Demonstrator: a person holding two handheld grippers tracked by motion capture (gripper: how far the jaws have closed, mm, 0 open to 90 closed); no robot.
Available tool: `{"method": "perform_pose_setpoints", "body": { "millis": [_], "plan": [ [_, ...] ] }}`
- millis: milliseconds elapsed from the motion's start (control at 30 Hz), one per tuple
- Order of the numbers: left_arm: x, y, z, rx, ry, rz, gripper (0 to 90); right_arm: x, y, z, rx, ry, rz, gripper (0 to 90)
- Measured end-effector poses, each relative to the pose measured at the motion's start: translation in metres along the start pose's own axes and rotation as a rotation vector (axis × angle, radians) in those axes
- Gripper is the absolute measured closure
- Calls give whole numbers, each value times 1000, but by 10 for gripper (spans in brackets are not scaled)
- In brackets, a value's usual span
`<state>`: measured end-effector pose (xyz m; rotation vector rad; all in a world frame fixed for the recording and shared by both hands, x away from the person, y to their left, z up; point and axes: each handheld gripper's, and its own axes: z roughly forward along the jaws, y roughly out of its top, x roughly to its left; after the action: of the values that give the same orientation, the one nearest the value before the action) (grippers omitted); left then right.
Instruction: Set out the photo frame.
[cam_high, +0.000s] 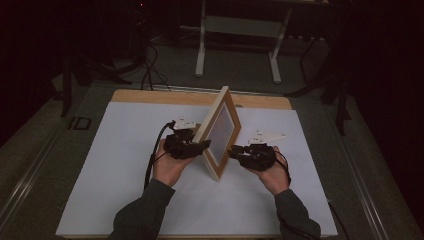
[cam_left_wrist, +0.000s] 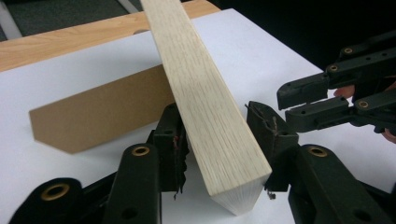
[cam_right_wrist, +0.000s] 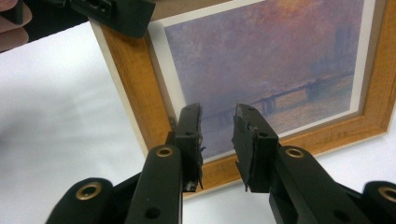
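A wooden picture frame (cam_high: 220, 132) with a hazy purple river print stands upright on the white table cover (cam_high: 115, 175). My left gripper (cam_high: 202, 145) is at its left side. In the left gripper view, the pale wooden edge (cam_left_wrist: 205, 102) runs between the two pads, which lie against both of its faces. The frame's brown easel back (cam_left_wrist: 93, 116) juts out behind. My right gripper (cam_high: 233, 152) stands open just in front of the print (cam_right_wrist: 261, 60), fingertips near the glass with nothing between them. It also appears as a pair of black jaws (cam_left_wrist: 299, 100) in the left gripper view.
The white cover lies on a wooden tabletop whose far edge (cam_high: 150, 96) shows behind the frame. A white-legged desk (cam_high: 201, 55) and cables stand on the dark floor beyond. Both forearms in dark sleeves come in from the near edge.
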<state>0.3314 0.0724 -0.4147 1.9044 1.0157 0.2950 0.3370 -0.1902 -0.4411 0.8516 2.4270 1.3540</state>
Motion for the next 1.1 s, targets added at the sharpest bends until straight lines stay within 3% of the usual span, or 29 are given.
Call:
{"method": "perform_pose_setpoints", "body": {
  "millis": [333, 1100],
  "plan": [
    [8, -2, -4, -21, 17, -26, 651, 0, -2, 0, 1, 0, 2, 717],
    [25, -3, -7, -49, -14, -50, 677, -1, -2, -1, 0, -4, 7, 718]
  ]
}}
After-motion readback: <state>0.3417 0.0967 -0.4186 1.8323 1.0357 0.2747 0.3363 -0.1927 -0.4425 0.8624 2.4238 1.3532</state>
